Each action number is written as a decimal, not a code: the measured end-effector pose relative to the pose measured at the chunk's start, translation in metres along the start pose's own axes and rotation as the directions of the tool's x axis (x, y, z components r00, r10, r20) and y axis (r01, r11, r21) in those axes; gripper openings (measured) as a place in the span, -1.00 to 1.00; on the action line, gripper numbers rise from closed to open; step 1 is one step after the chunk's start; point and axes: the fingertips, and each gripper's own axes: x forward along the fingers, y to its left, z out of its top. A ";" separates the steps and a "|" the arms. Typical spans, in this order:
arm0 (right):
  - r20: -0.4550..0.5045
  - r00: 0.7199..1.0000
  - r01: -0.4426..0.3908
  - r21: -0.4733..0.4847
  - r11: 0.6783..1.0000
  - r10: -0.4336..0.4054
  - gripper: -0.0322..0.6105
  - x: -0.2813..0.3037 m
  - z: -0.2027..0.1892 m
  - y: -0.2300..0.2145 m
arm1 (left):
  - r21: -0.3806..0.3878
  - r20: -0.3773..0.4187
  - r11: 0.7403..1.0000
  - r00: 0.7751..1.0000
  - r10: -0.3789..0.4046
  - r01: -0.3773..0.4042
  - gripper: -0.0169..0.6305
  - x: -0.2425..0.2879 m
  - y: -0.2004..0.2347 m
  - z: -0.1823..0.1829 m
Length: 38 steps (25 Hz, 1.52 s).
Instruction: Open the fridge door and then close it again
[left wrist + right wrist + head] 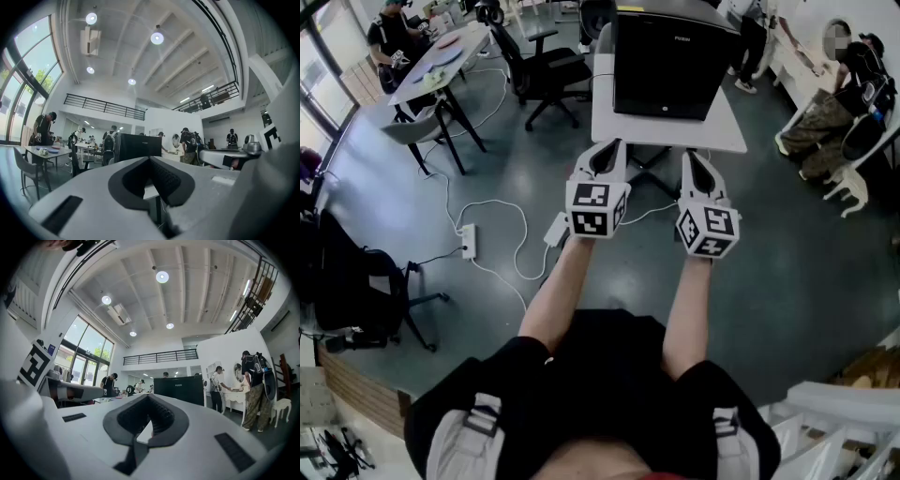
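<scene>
A small black fridge (pixel 666 61) stands on a white table (pixel 609 122) ahead of me, its door closed. It also shows as a dark box in the left gripper view (pixel 138 146) and in the right gripper view (pixel 180 389). My left gripper (pixel 607 150) hovers just short of the table's near edge, shut with nothing in it. The right gripper (pixel 694 161) is held beside it, also shut and empty. Both point level toward the fridge, apart from it. In their own views the left gripper (pixel 151 159) and right gripper (pixel 147 397) show their jaws closed together.
A black office chair (pixel 544 66) stands left of the table. A power strip (pixel 469 241) with white cables lies on the grey floor at my left. Another table (pixel 441 56) with people is at far left; a person and a white chair (pixel 848 187) are at right.
</scene>
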 end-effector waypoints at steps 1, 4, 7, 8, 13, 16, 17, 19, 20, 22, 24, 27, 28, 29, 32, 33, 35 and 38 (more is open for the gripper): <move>0.014 1.000 0.008 0.017 1.000 -0.008 -0.93 0.001 -0.001 -0.003 | -0.003 -0.002 1.000 1.000 0.000 0.000 -0.96 0.003 0.000 -0.003; 0.024 1.000 0.019 0.062 0.998 -0.020 -0.93 0.002 -0.010 -0.009 | -0.013 -0.008 1.000 1.000 -0.001 0.001 -0.96 0.007 -0.001 -0.012; 0.005 1.000 0.024 0.106 0.994 -0.025 -0.93 0.004 -0.023 -0.013 | -0.022 -0.010 1.000 1.000 0.004 -0.004 -0.96 0.004 0.004 -0.018; 0.000 1.000 0.028 0.123 0.992 -0.028 -0.93 0.006 -0.028 -0.015 | -0.024 -0.013 1.000 1.000 0.006 -0.006 -0.96 0.003 0.007 -0.020; -0.032 0.999 -0.005 0.149 0.989 0.010 -0.93 0.025 -0.048 -0.002 | -0.046 -0.032 0.997 0.998 0.059 -0.060 -0.96 0.001 0.039 -0.032; -0.056 0.998 -0.028 0.152 0.988 0.037 -0.93 0.041 -0.060 0.006 | -0.067 -0.049 0.994 0.996 0.077 -0.080 -0.96 0.006 0.055 -0.040; -0.061 0.997 -0.032 0.158 0.987 0.042 -0.93 0.047 -0.065 0.007 | -0.071 -0.059 0.994 0.995 0.076 -0.080 -0.96 0.009 0.058 -0.044; -0.068 0.996 -0.039 0.169 0.985 0.051 -0.93 0.063 -0.074 0.009 | -0.076 -0.076 0.995 0.995 0.066 -0.072 -0.96 0.022 0.066 -0.051; -0.069 0.996 -0.043 0.168 0.985 0.056 -0.93 0.073 -0.078 0.010 | -0.074 -0.077 0.995 0.995 0.059 -0.065 -0.96 0.032 0.071 -0.052; -0.073 0.995 -0.053 0.154 0.987 0.064 -0.93 0.099 -0.086 0.006 | -0.073 -0.069 0.996 0.997 0.045 -0.050 -0.96 0.059 0.081 -0.054; -0.083 0.994 -0.054 0.146 0.988 0.067 -0.93 0.127 -0.095 -0.003 | -0.081 -0.072 0.996 0.997 0.031 -0.036 -0.96 0.090 0.091 -0.060; -0.095 0.994 -0.037 0.153 0.988 0.051 -0.93 0.167 -0.104 -0.027 | -0.093 -0.087 0.995 0.996 0.012 -0.020 -0.96 0.139 0.107 -0.066; -0.100 0.994 -0.026 0.158 0.987 0.043 -0.93 0.180 -0.107 -0.036 | -0.098 -0.094 0.995 0.996 0.006 -0.015 -0.96 0.157 0.113 -0.067; -0.107 0.994 -0.016 0.163 0.987 0.033 -0.93 0.192 -0.111 -0.045 | -0.101 -0.103 0.995 0.995 -0.001 -0.009 -0.96 0.174 0.118 -0.069; -0.124 0.992 0.015 0.161 0.987 0.005 -0.93 0.231 -0.124 -0.071 | -0.093 -0.125 0.996 0.992 -0.027 0.016 -0.96 0.225 0.134 -0.077; -0.127 0.992 0.019 0.156 0.988 0.001 -0.93 0.247 -0.127 -0.077 | -0.096 -0.129 0.995 0.991 -0.035 0.022 -0.96 0.242 0.142 -0.081; -0.123 0.992 0.017 0.141 0.990 0.000 -0.93 0.280 -0.129 -0.084 | -0.106 -0.135 0.994 0.989 -0.052 0.038 -0.96 0.274 0.156 -0.086; -0.098 0.995 0.001 0.111 0.994 0.010 -0.93 0.320 -0.121 -0.089 | -0.102 -0.136 0.993 0.988 -0.075 0.061 -0.96 0.312 0.172 -0.089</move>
